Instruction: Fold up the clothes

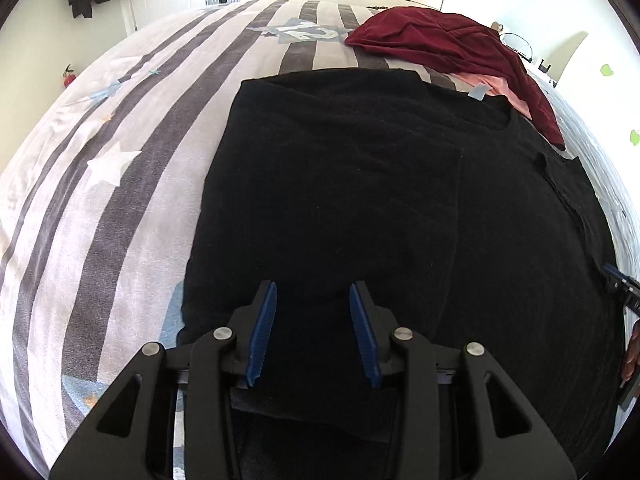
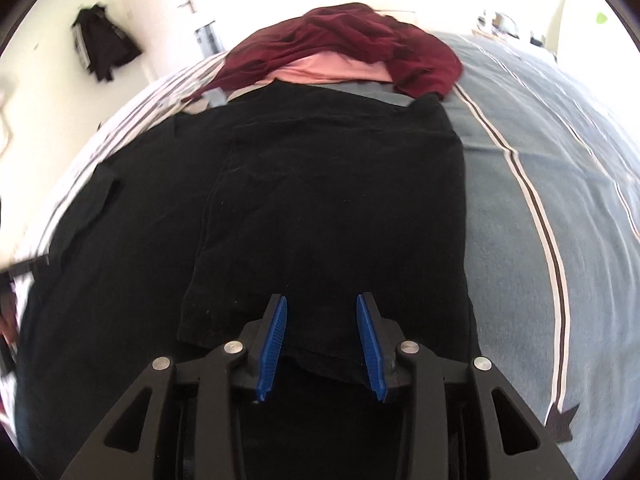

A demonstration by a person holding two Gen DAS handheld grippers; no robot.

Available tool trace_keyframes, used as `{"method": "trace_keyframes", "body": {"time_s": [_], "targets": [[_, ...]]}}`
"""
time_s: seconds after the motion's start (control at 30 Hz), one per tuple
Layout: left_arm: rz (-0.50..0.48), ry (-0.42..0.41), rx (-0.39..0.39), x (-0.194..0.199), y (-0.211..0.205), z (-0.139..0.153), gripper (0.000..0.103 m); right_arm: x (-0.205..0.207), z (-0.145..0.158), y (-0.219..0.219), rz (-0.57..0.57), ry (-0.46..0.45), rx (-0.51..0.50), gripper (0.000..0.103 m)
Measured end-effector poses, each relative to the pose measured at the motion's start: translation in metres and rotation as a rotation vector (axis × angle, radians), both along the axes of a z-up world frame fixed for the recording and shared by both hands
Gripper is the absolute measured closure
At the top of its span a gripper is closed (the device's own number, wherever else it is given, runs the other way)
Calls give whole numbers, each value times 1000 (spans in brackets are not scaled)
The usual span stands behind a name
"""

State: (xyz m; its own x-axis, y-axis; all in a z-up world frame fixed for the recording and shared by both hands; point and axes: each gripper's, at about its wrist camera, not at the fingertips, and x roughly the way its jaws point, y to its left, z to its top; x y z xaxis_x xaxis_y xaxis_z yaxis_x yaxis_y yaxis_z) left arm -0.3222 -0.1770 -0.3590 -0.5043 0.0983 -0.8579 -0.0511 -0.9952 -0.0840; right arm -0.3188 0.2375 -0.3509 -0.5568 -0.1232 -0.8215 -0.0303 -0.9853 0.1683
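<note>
A black shirt (image 1: 360, 180) lies flat on the bed, neckline at the far end, with one side folded over so a straight edge runs down its middle. In the left wrist view my left gripper (image 1: 313, 286) hovers open over the shirt's near hem, close to its left edge, with nothing pinched between the blue pads. In the right wrist view the black shirt (image 2: 320, 200) shows a folded flap, and my right gripper (image 2: 322, 297) stands open just above that flap's near hem. The right gripper's fingers (image 1: 618, 280) also peek in at the right edge of the left wrist view.
A maroon garment (image 1: 440, 44) lies heaped over a pink one (image 1: 496, 88) at the bed's far end, just past the shirt's collar. A striped star-print blanket (image 1: 120, 200) covers the left side and a grey-blue cover (image 2: 540, 200) the right. A dark jacket (image 2: 100, 44) hangs on the wall.
</note>
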Motion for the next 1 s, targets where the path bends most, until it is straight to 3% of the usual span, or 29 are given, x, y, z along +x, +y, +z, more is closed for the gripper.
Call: {"method": "trace_keyframes", "body": {"time_s": [0.17,0.37,0.47,0.73,0.8,0.9,1.0], "targets": [[-6,37,33,19,2,17,68,13,26,-12,25,55,-43,69],[0,-32,2,35,-3,-6,68,22,1,-25,49,-9,-29,69],[10,-27,16,35,-5,-1,68,28,-2,-16,24,-8,-62,69],[7,13,36,32,-4,14,68,46,8,-4,-33,-51,-48,69],[7,25,38,24,-2,18,68,46,19,1,-57,-25,-64,69],[39,33,52,3,-4,20,68,35,37,2,-79,24,-72,59],[62,44,68,-21,-11,24,61,8,43,9,-104,39,-55,51]]}}
